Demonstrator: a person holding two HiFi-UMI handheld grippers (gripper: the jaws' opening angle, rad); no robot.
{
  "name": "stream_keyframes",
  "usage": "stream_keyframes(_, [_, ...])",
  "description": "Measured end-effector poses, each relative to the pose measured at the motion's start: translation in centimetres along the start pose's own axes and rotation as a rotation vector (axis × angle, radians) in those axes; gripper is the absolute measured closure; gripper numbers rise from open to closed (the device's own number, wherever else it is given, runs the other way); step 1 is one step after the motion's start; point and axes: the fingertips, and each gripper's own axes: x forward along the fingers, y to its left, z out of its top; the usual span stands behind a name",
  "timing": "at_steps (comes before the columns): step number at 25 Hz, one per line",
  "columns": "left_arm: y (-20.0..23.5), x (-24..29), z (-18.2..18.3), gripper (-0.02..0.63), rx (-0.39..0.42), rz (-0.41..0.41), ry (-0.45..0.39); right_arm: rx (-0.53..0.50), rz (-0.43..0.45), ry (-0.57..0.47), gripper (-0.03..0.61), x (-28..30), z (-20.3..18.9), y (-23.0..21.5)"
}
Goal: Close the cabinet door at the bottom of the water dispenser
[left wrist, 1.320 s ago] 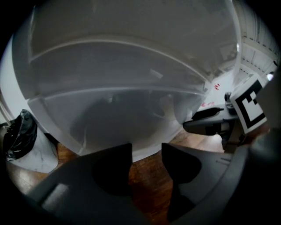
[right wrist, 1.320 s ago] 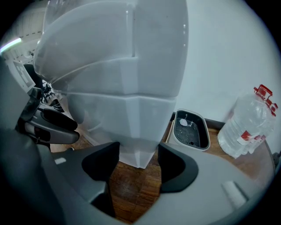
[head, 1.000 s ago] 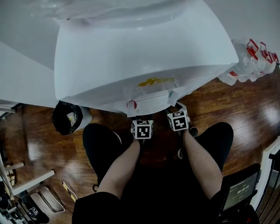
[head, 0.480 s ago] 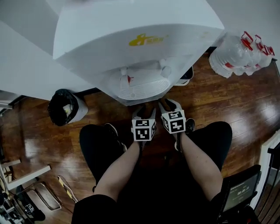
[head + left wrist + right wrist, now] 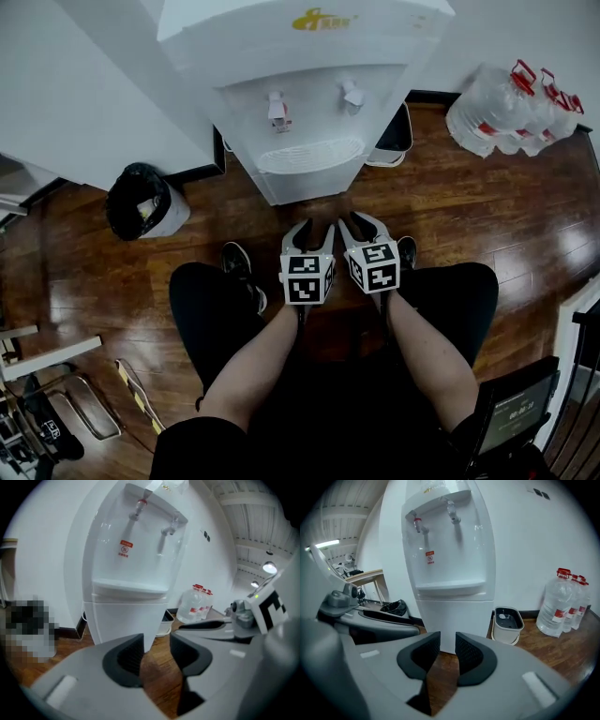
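Wooden floor [image 5: 469,216]: fills the lower two thirds of the head view. A bare strip of it separates the dispenser base from both claws.
Water dispenser [image 5: 309,94]: upper centre of the head view, back to the white wall. Its long axis is upright, with the two taps above a drip ledge.
Cabinet door [image 5: 300,183]: the lowest front panel, under the drip ledge. It looks flush with the body, with no gap seen. It stands upright and faces down-frame toward the claws. It is near them but not touching. In both gripper views it sits directly above the jaws at frame centre, its lower edge hidden behind them, so its long axis is unclear.
Water bottles [image 5: 511,108]: a cluster with red caps at upper right, well apart from the door.
Black-lined bin [image 5: 141,202]: left of the dispenser, against the wall.
Small white bin [image 5: 394,141]: just right of the dispenser base.
Left gripper [image 5: 315,230]: at frame centre, pointing up-frame at the door. Its jaws are apart and have just been closing, with only floor showing between them.
Right gripper [image 5: 367,225]: just beside the left one. Its jaws have just been closing to a narrower gap, still parted, with nothing between them.
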Motion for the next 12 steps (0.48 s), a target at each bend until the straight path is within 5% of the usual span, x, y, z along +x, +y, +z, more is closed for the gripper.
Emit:
stream_keyframes(8, [-1.4,-4.7,-2.4,0.474,0.124,0.056,-0.067,0.169,-0.062,-0.118,0.511,-5.0,-2.6,1.6])
stream_keyframes(12, [-1.0,-7.2,-4.7,0.506,0.138,0.078,-0.061,0.148,-0.040,-0.183,0.537,-7.1,-2.3,4.8])
